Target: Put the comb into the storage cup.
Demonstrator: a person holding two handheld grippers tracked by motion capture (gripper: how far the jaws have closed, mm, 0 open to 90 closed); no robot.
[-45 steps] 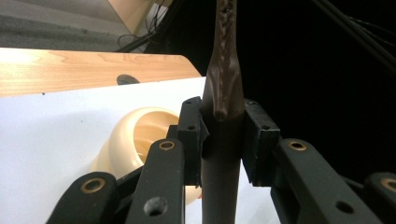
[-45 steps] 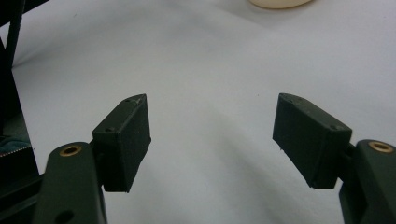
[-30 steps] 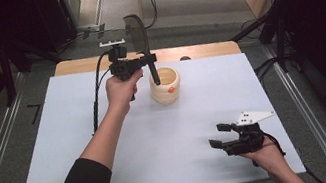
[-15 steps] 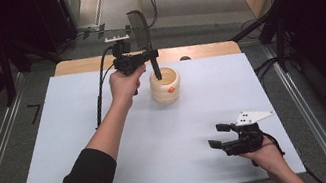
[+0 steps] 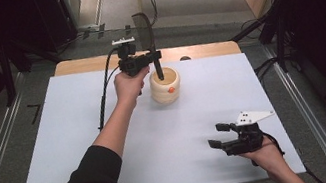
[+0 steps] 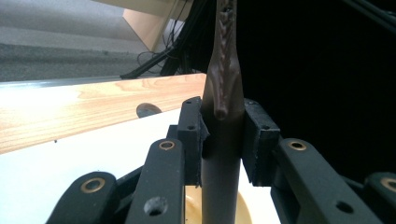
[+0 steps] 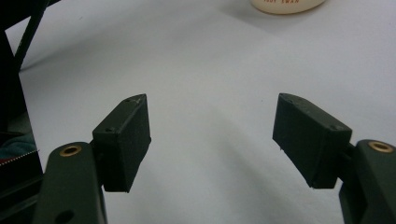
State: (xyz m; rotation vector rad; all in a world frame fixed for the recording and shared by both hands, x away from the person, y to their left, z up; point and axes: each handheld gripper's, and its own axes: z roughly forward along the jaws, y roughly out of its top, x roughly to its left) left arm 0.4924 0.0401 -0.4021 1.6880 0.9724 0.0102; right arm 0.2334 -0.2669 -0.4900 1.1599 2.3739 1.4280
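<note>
The white table (image 5: pixel 85 151) carries a cream, ribbed cup (image 5: pixel 166 87) near its far edge, and the left gripper (image 5: pixel 152 59), clenched on a dark brown comb (image 5: pixel 145 28) held upright with its handle end dipping into the cup's mouth, could tip the light cup if the handle catches the rim (image 5: pixel 171 70) on the way down. The right gripper (image 5: pixel 220 135) rests released and empty near the front edge, well apart. The cup's inside is hidden, and the comb's top is cut off in the left gripper view.
</note>
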